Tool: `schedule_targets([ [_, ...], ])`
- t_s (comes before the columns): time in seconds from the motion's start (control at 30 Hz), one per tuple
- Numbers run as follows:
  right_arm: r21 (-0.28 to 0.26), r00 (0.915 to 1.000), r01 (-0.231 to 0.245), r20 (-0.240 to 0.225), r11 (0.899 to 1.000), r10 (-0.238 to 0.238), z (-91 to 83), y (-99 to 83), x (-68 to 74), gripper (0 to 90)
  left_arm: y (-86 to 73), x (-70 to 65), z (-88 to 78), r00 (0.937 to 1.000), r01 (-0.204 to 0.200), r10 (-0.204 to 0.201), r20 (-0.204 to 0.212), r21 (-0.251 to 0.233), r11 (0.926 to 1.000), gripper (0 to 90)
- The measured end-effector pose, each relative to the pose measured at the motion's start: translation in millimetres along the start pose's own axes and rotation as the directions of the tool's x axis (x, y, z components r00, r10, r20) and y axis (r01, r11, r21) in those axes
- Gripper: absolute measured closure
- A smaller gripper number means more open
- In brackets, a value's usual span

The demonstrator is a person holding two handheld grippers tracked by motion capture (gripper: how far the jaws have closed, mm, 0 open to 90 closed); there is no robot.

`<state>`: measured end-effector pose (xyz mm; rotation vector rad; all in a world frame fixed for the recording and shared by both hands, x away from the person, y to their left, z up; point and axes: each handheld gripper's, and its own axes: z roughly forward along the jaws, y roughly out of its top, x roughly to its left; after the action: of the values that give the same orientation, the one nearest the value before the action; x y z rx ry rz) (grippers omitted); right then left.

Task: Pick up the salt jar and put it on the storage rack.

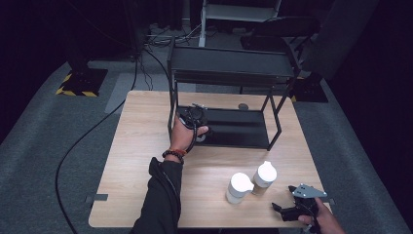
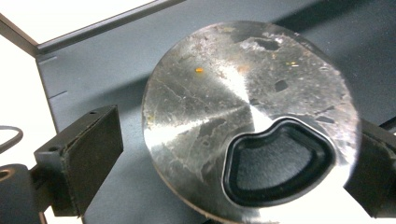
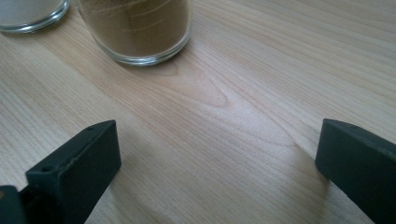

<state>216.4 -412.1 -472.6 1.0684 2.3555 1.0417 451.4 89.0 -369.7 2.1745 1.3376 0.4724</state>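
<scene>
A round scratched metal top (image 2: 219, 107) with a black kidney-shaped opening lies on the dark lower shelf (image 2: 88, 70) of a black rack. My left gripper (image 2: 233, 163) straddles it with the left pad (image 2: 93, 149) clearly off its rim, so the jaws stand open. In the high view the left gripper (image 1: 195, 117) is at the front left corner of the rack's lower shelf (image 1: 238, 129). My right gripper (image 3: 215, 158) is open over bare wood, low at the table's near right (image 1: 292, 209). A glass jar of brown powder (image 3: 140, 28) stands just beyond it.
Two white-lidded jars (image 1: 239, 187) (image 1: 264, 175) stand side by side at the near right of the wooden table (image 1: 141, 161). The black rack's upper shelf (image 1: 229, 66) overhangs the lower one. A small grey disc (image 1: 243, 106) lies behind the rack. A second glass jar (image 3: 28, 14) stands left of the brown one.
</scene>
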Motion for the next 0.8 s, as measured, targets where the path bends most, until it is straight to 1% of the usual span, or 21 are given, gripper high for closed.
schedule_targets([
  [0.03,0.000,1.0000,0.000,0.000,1.000,0.000,0.0,0.0,0.0,0.0,0.0,0.0,0.0,1.0000,0.000,0.000,0.000,0.000,1.0000,3.4],
  [0.17,0.000,1.0000,0.000,0.000,1.000,0.000,0.0,0.0,0.0,0.0,-2.9,0.9,-7.0,1.0000,-0.004,0.004,0.001,-0.025,0.9997,3.4],
  [0.23,0.000,1.0000,0.000,0.000,1.000,0.000,0.0,0.0,0.0,0.0,-4.6,1.0,-12.0,0.9999,-0.016,0.016,-0.003,-0.039,0.9991,3.4],
  [0.3,0.000,1.0000,0.000,0.000,1.000,0.000,0.0,0.0,0.0,0.0,-7.8,1.1,-18.0,0.9998,-0.018,0.018,-0.008,-0.066,0.9977,3.3],
  [0.37,0.000,1.0000,0.000,0.000,1.000,0.000,0.0,0.0,0.0,0.0,-10.4,3.3,-24.2,0.9996,-0.029,0.029,0.000,-0.086,0.9959,3.3],
  [0.47,0.000,1.0000,0.000,0.000,1.000,0.000,0.0,0.0,0.0,0.0,-12.7,2.3,-32.1,0.9989,-0.047,0.047,-0.006,-0.099,0.9940,3.1],
  [0.53,0.000,1.0000,0.000,0.000,1.000,0.000,0.0,0.0,0.0,0.0,-15.0,2.5,-37.1,0.9984,-0.056,0.056,0.000,-0.113,0.9920,3.1],
  [0.6,0.000,1.0000,0.000,0.000,1.000,0.000,0.0,0.0,0.0,0.0,-16.3,0.7,-41.6,0.9969,-0.078,0.078,-0.003,-0.121,0.9896,3.0],
  [0.67,0.000,1.0000,0.000,0.000,1.000,0.000,0.0,0.0,0.0,0.0,-17.0,-3.0,-46.3,0.9944,-0.105,0.104,-0.018,-0.124,0.9866,3.0],
  [0.8,0.000,1.0000,-0.001,0.000,1.000,0.001,0.0,0.0,0.0,0.0,-20.9,-5.8,-55.1,0.9900,-0.141,0.141,-0.014,-0.141,0.9799,3.0],
])
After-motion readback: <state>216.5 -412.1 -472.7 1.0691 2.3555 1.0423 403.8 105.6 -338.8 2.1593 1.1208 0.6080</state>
